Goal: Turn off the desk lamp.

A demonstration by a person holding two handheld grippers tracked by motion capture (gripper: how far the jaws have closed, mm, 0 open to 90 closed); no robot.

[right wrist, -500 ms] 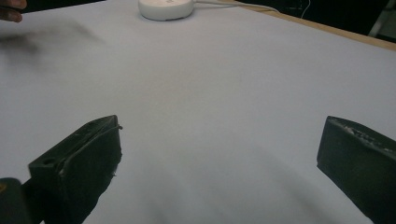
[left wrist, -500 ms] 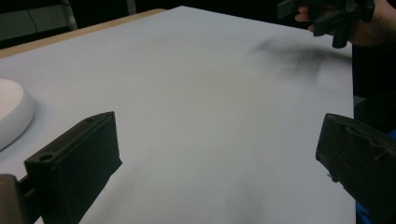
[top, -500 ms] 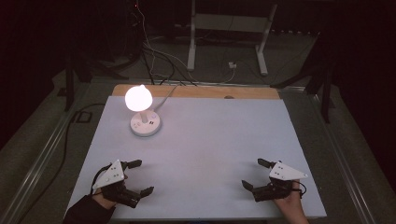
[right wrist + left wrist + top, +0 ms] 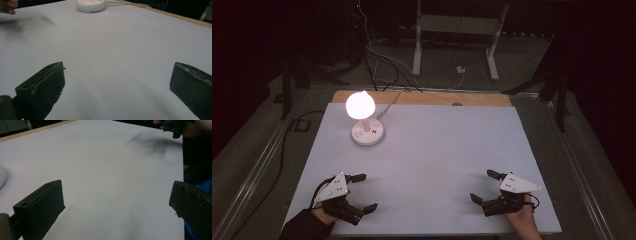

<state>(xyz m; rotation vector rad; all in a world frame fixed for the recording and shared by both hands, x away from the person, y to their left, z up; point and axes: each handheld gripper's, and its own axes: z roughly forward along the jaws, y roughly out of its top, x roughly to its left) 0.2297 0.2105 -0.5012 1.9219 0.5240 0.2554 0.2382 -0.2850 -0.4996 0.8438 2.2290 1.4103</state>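
Matt white table cover [image 4: 437, 165], wooden edge [image 4: 422, 98]

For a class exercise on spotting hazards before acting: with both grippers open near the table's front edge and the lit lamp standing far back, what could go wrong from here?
1. The lamp is top-heavy in look, a glowing globe on a thin stem over a round base; a push high up might tip it.
2. Its cord runs off the back edge; a jaw could snag it.
3. The left gripper and right gripper are far from it, so a long reach is likely needed.
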